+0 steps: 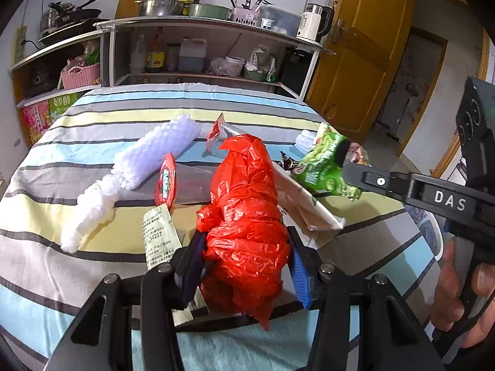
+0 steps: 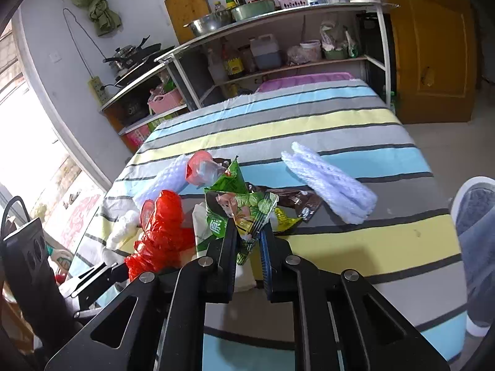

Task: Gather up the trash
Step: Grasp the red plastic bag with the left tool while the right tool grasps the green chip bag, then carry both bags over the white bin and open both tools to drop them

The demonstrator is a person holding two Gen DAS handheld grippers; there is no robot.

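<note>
**Two grippers, each closed on a piece of trash above the striped table**

Left gripper (image 1: 247,256): jaws drawn in against a crumpled red plastic bag (image 1: 247,210), which is clamped between the blue pads and held upright above the tablecloth (image 1: 92,278).

Right gripper (image 2: 249,238): jaws nearly together, a green snack wrapper (image 2: 239,207) pinched by its lower corner and raised above the pile.

Trash lying on the cloth: white foam netting (image 1: 133,167) left of the bag; a red-lidded clear cup (image 1: 173,182) just beside the bag; a printed paper packet (image 1: 159,235) touching the left jaw; a flat cardboard piece (image 1: 306,204) to the right; a dark brown wrapper (image 2: 297,201); a second foam net (image 2: 328,179) lying well apart.

Open room: bare striped cloth is seen toward the far edge, below the shelf unit (image 1: 201,49). The near right edge of the table is also bare.
</note>
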